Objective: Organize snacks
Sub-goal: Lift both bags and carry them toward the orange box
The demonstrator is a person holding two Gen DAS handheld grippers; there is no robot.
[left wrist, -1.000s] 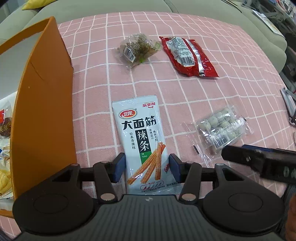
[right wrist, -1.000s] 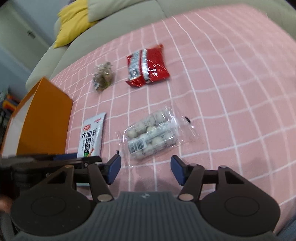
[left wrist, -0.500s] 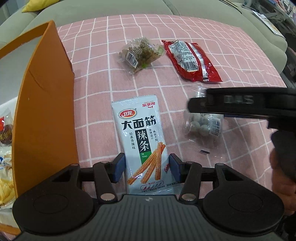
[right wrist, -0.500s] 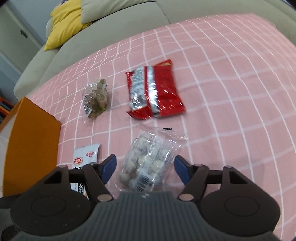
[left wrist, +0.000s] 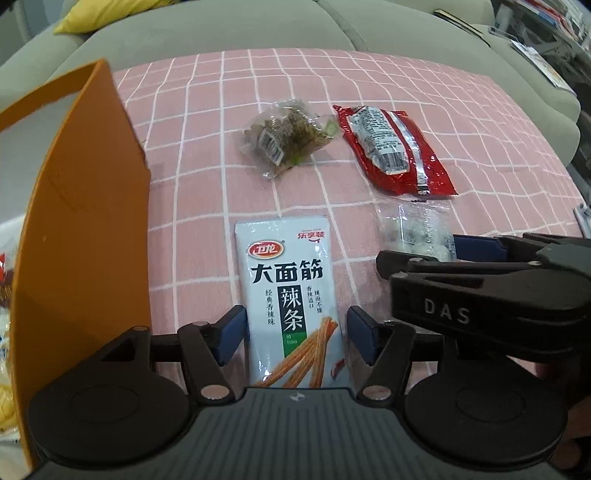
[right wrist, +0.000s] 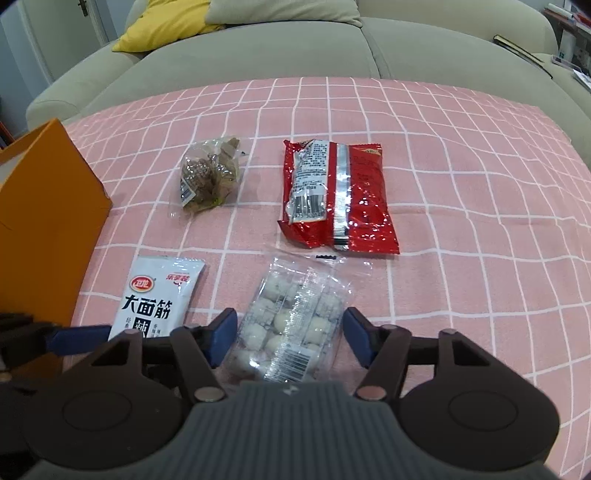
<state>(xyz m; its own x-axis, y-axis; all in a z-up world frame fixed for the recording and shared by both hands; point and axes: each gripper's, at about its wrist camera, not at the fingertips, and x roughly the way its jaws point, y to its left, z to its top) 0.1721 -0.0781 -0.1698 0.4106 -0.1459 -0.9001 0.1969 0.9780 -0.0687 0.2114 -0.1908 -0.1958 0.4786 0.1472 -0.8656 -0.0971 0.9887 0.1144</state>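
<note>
Left wrist view: the left gripper (left wrist: 293, 334) straddles the white spicy-strip packet (left wrist: 290, 291), long axis running 12 to 6 o'clock, its jaws opening without touching. The right gripper (right wrist: 290, 336) is closing around the clear packet of white balls (right wrist: 291, 325), tilted toward 1 o'clock, pads apart from it.

We take this for a home living room. A grey-green sofa (right wrist: 258, 48) fills the background, a yellow cushion (right wrist: 166, 22) on its seat. In front we note a surface under a pink checked cloth (right wrist: 461, 184), household style. Books or papers (left wrist: 535, 48) lie on the sofa at the right edge. A door (right wrist: 55, 33) shows at far left.
</note>
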